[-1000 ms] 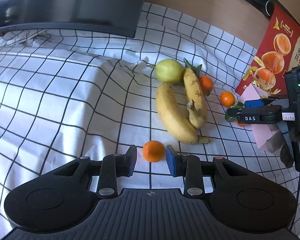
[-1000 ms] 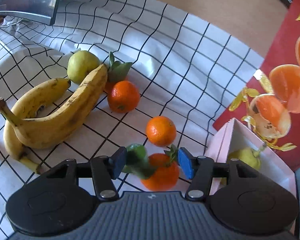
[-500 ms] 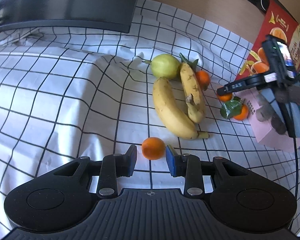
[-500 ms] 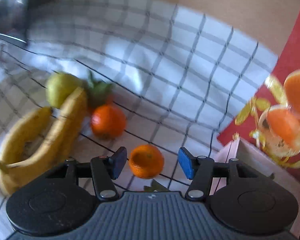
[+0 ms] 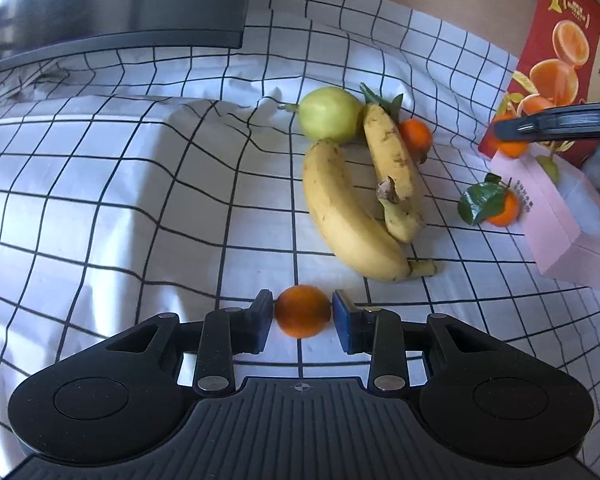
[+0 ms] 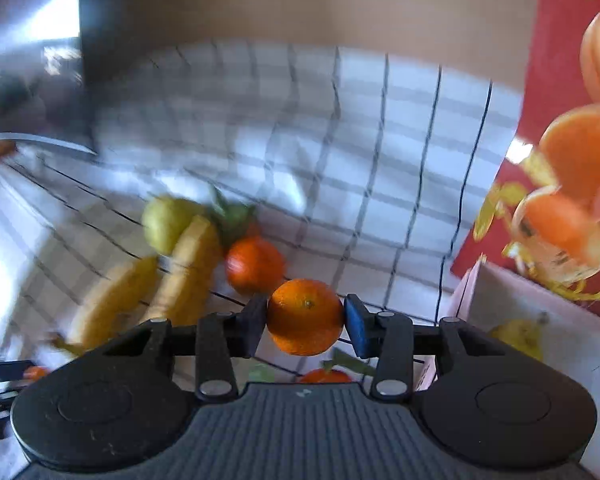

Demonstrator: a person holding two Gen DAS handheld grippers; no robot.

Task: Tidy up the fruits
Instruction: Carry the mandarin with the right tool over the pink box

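A small tangerine [image 5: 303, 311] rests on the checked cloth between the pads of my left gripper [image 5: 303, 320]. Its jaws are opening slightly and the pads sit at the fruit's sides without squeezing it. My right gripper [image 6: 305, 320] is closing on a second tangerine [image 6: 305, 316]. Both pads press it, and it hangs above the cloth. Two bananas [image 5: 352, 216], a green pear [image 5: 328, 114] and another tangerine [image 5: 416, 136] lie together in the middle. A leafy tangerine [image 5: 500, 208] sits beside the pink box [image 5: 560, 216].
The open pink box [image 6: 540, 300] has a yellow pear [image 6: 518, 338] inside. A red carton printed with oranges [image 5: 560, 40] stands behind it. A dark monitor [image 5: 120, 0] stands at the back left. The cloth is wrinkled near the pear.
My left gripper slid forward, and the tangerine now sits between its pads. My right gripper left the leafy tangerine, shut on the plain one and rose with it.
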